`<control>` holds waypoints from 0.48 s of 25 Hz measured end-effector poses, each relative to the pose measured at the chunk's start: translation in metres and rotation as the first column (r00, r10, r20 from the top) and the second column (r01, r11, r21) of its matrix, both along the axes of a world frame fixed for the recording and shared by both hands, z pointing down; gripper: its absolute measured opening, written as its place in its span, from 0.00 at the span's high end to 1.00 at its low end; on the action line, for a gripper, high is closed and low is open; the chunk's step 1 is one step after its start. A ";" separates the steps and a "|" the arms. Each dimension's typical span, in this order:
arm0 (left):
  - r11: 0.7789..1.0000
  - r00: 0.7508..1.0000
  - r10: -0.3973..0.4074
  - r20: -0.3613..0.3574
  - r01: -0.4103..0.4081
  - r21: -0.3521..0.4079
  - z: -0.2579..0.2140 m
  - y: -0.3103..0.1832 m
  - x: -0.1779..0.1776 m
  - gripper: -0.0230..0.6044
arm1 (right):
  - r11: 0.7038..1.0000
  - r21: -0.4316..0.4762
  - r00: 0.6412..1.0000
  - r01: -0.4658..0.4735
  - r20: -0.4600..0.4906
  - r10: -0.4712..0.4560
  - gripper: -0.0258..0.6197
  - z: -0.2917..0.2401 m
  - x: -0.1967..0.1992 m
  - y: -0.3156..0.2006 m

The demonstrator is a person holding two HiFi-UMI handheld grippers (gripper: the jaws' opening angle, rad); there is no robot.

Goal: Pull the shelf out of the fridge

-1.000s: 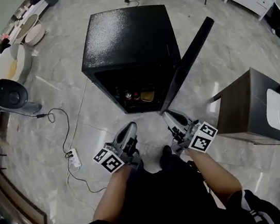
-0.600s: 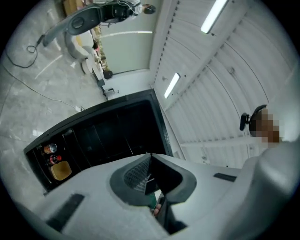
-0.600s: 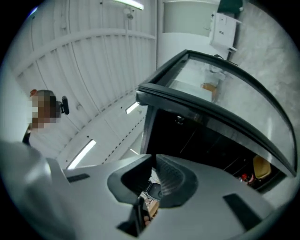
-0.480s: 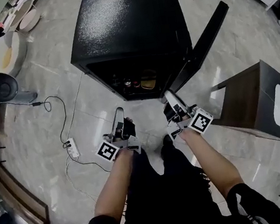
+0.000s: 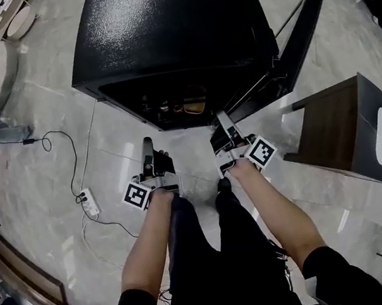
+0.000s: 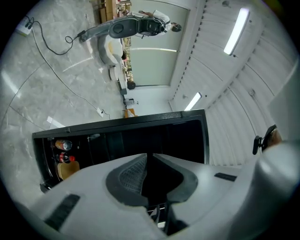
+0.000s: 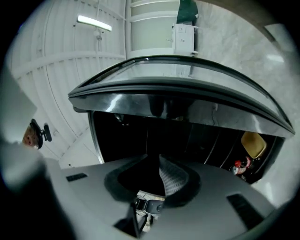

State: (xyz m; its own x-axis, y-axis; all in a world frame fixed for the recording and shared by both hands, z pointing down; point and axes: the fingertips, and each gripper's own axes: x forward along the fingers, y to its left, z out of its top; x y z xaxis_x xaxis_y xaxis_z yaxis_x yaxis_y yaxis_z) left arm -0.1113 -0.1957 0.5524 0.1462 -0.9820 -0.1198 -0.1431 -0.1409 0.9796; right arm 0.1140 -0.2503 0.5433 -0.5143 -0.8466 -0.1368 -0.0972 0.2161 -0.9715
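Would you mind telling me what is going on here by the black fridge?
A person faces a black fridge with its door open, one gripper in each hand. The left gripper is shut and empty; the jaws of the right gripper have just been opening a little, with nothing between them. Both hover short of the opening; nothing is pulled out yet.

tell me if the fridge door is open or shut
Open. In the head view the door stands swung out at the right of the fridge, and the left gripper view looks straight into the dark inside, with bottles on show.
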 end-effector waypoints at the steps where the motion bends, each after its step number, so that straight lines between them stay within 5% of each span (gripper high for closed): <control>1: 1.000 1.000 0.002 -0.006 -0.002 -0.006 0.006 -0.004 0.000 0.92 | 1.000 -0.004 1.000 0.003 -0.010 -0.003 0.86 0.008 -0.002 -0.004; 6: 0.999 0.999 0.019 -0.032 -0.020 -0.028 0.033 -0.026 0.002 0.92 | 0.999 -0.039 0.999 -0.004 -0.048 0.002 0.83 0.045 -0.012 -0.022; 12: 0.998 1.000 -0.005 -0.026 0.004 -0.067 0.067 -0.049 -0.003 0.90 | 0.984 -0.140 0.991 -0.114 0.048 0.122 0.80 0.096 -0.005 -0.036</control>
